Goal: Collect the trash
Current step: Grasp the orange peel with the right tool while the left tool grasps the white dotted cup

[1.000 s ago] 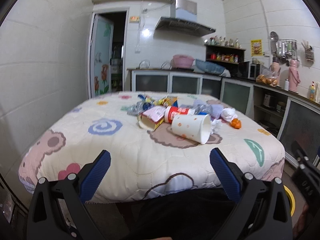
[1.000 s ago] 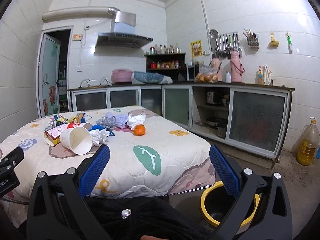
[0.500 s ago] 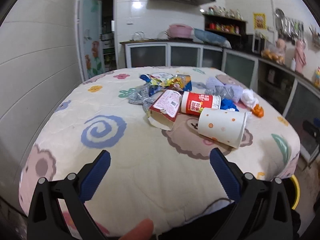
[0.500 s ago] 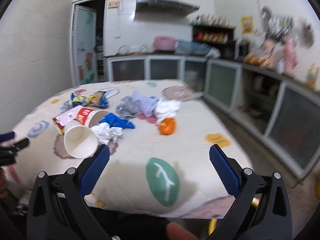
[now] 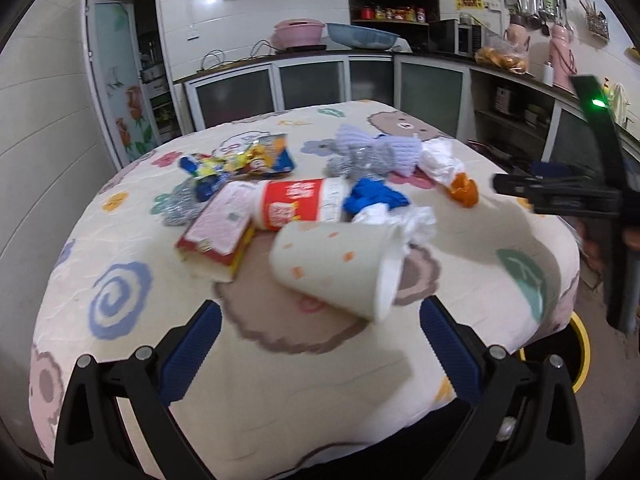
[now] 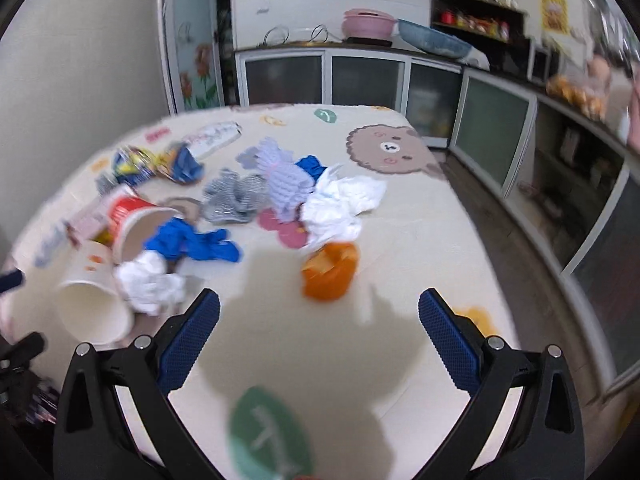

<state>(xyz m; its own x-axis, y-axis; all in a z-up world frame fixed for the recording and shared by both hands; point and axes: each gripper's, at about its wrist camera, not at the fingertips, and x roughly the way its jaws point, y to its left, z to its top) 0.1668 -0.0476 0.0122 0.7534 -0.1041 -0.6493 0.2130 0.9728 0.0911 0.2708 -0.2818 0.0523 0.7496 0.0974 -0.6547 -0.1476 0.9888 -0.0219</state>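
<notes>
Trash lies heaped on the quilted table [image 5: 132, 360]. A white dotted paper cup [image 5: 340, 266] lies on its side just beyond my open left gripper [image 5: 320, 344]. Behind it are a red noodle cup [image 5: 304, 202], a pink carton [image 5: 218, 230], snack wrappers [image 5: 248, 158], blue plastic [image 5: 374, 196] and crumpled tissue [image 5: 412, 220]. My open right gripper [image 6: 319, 336] hovers just short of an orange peel [image 6: 330, 270], with white tissue [image 6: 344, 204], a lilac knit cloth [image 6: 282, 178] and the dotted cup [image 6: 94, 304] further on. Both grippers hold nothing.
A yellow-rimmed bin [image 5: 576, 350] stands on the floor at the table's right edge. Kitchen cabinets [image 6: 496, 136] run along the back and right walls. The right gripper's body [image 5: 600, 196] shows at the right of the left wrist view.
Both grippers have moved forward and tipped down over the table, so the trash now looks much closer. Both stay open and empty.
</notes>
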